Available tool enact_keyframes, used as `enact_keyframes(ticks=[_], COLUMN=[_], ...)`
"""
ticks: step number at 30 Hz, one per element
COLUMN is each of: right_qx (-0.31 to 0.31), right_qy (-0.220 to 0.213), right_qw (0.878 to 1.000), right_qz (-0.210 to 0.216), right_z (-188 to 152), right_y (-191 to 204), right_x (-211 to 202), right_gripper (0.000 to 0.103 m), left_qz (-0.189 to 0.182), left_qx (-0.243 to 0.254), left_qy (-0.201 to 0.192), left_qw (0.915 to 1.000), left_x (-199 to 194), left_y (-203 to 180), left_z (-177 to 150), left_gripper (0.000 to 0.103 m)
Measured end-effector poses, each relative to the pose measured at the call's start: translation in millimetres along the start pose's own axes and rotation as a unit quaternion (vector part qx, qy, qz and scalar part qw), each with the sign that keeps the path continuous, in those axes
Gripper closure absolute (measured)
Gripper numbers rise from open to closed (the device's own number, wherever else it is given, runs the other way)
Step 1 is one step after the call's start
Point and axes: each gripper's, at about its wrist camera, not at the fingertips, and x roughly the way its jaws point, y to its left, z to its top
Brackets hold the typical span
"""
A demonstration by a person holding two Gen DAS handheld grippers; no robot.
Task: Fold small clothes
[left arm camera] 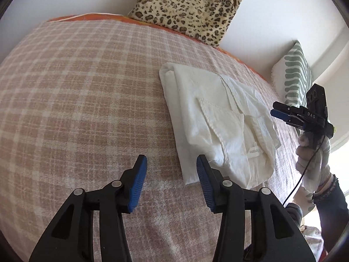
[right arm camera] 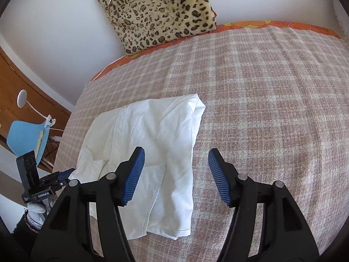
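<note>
A small white garment [left arm camera: 220,122] lies folded in a compact bundle on the pink plaid blanket [left arm camera: 87,100]; it also shows in the right wrist view [right arm camera: 157,144]. My left gripper [left arm camera: 171,175] is open and empty, hovering just left of the garment's near corner. My right gripper [right arm camera: 176,171] is open and empty, above the garment's near right edge. The other hand's gripper shows at the right in the left wrist view [left arm camera: 281,113] and at the lower left in the right wrist view [right arm camera: 63,174].
A leopard-print cushion [left arm camera: 187,6] leans on the white wall at the bed's far edge. A green-striped cushion [left arm camera: 294,78] stands at the right. A blue chair [right arm camera: 28,137] and wooden furniture [right arm camera: 19,80] are beside the bed. The plaid blanket [right arm camera: 272,109] covers the bed.
</note>
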Motion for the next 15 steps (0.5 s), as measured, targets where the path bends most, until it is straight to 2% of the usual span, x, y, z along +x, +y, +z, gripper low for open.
enact_keyframes(ticks=[2,7,11,15], right_qx=[0.012,0.046,0.064,0.058], right_qy=[0.004,0.010,0.011,0.015], right_qw=[1.000,0.998,0.997,0.998], right_qz=[0.009,0.030,0.042,0.036], right_z=[5,12,15,18], right_y=[-6,-22,-28,-27], right_x=[5,18,26,33], right_gripper=[0.031,0.031,0.031,0.031], left_qz=[-0.019,-0.049,-0.054,-0.036], left_qx=[-0.030,-0.082,-0.080,-0.062], left_qy=[-0.003,-0.020,-0.030,-0.032], left_qw=[0.9993,0.9952,0.9949,0.9969], left_x=[-3,-11,-17,-15], left_y=[3,5,-5,-15], left_z=[-3,-6,-6,-5], left_gripper=[0.049,0.048,0.047,0.047])
